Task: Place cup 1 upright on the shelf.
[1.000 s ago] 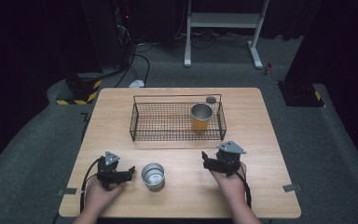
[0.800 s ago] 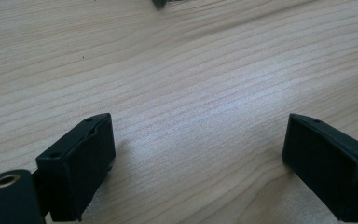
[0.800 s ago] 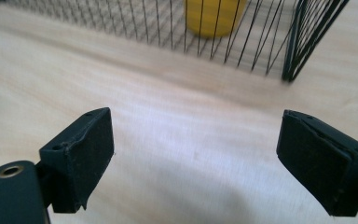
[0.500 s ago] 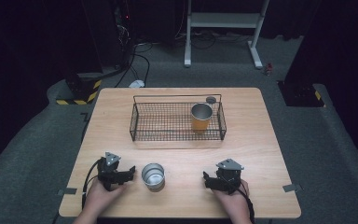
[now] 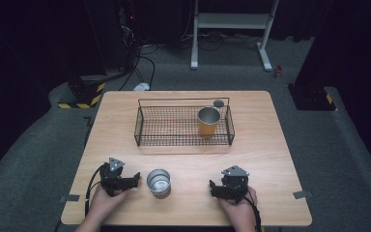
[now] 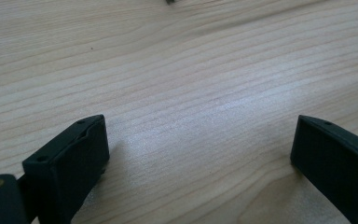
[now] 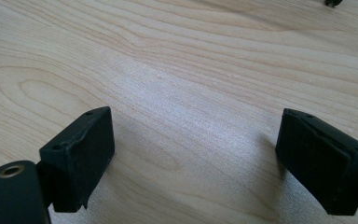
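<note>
While one cup point(image 5: 208, 121) is already stood in the basket point(image 5: 147, 125), the steel cup point(image 5: 158, 181) is left near the desk's front edge between both grippers, left point(image 5: 134, 179) and right point(image 5: 213, 188), held wide open and empty

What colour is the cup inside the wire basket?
Orange, with a silvery inside; the cup shows best in the high view.

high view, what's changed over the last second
The right tongs came back toward the person and down to the table, near its front edge. The left tongs kept their place beside the steel cup; their jaws have just been opening, with nothing between them. Steel cup, basket and orange cup stayed put.
</note>
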The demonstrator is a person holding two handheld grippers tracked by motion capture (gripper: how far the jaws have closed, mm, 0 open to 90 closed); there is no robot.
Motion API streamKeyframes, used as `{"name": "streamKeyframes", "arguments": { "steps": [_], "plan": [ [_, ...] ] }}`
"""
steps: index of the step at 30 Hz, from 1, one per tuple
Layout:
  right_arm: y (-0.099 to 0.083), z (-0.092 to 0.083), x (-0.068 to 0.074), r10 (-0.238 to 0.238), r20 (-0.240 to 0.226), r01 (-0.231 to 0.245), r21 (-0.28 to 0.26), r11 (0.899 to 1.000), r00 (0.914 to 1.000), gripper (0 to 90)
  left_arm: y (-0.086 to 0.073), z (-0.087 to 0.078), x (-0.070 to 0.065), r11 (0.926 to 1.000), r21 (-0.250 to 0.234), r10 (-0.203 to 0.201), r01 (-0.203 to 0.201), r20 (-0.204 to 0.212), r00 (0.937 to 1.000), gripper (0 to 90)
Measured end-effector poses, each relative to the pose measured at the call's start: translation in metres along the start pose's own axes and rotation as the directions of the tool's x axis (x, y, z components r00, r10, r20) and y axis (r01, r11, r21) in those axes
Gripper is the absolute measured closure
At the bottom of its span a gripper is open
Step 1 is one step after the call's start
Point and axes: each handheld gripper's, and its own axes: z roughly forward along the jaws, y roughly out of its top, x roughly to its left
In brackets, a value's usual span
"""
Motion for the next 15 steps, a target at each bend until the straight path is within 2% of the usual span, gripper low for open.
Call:
{"name": "streamKeyframes", "arguments": {
  "steps": [5,7,12,15],
  "plan": [
    [0.0001,0.0,0.0001,-0.001,0.0,0.001,0.0,1.0,1.0,11.5,-0.0002,-0.0007,0.0018,0.9997,0.002,0.024,-0.024,0.011,0.9996,4.5],
    [0.0006,0.0007,0.0005,-0.001,0.001,0.001,-0.001,1.0,1.0,11.5,-0.0003,-0.0007,0.0024,0.9997,0.003,0.026,-0.026,0.03,0.9992,3.8],
    [0.0017,0.0017,0.002,0.011,0.008,-0.011,-0.001,1.0,0.9999,11.6,0.0011,-0.0016,0.0059,0.9976,0.022,0.064,-0.066,0.067,0.9957,3.0],
    [0.0018,0.0018,0.002,0.011,0.008,-0.011,0.0,1.0,0.9999,11.7,0.0024,-0.0035,0.0066,0.998,0.033,0.051,-0.054,0.093,0.9943,3.8]
  ]
}}
